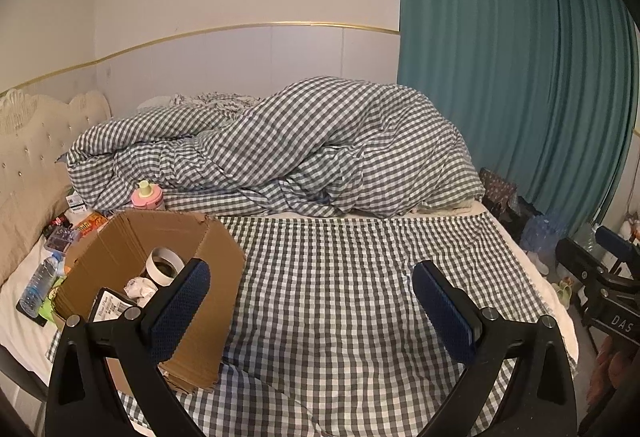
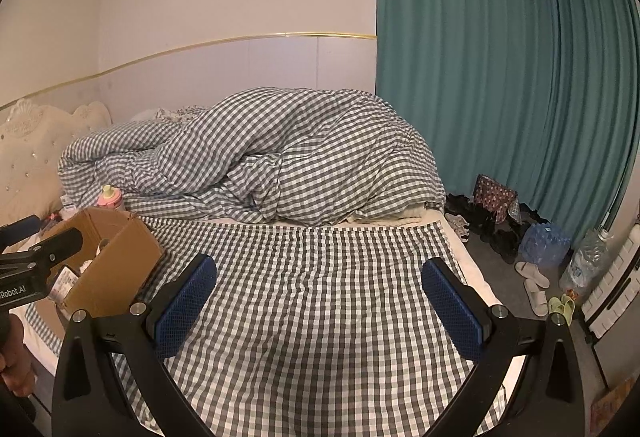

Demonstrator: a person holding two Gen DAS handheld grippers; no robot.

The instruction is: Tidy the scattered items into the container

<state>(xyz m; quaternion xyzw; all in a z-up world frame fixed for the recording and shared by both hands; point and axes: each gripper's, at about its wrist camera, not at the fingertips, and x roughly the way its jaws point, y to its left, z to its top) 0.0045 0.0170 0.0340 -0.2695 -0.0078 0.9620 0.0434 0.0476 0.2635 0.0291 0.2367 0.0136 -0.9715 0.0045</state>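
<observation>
An open cardboard box stands on the checked bed sheet at the left; it also shows in the right wrist view. Inside it lie a white roll of tape, crumpled paper and a labelled packet. My left gripper is open and empty, its left finger over the box's near corner. My right gripper is open and empty above the bare sheet. The left gripper's body shows at the left edge of the right wrist view.
A rumpled checked duvet fills the back of the bed. A pink bottle, snack packets and a water bottle lie left of the box. Shoes, slippers and water bottles are on the floor right, by teal curtains.
</observation>
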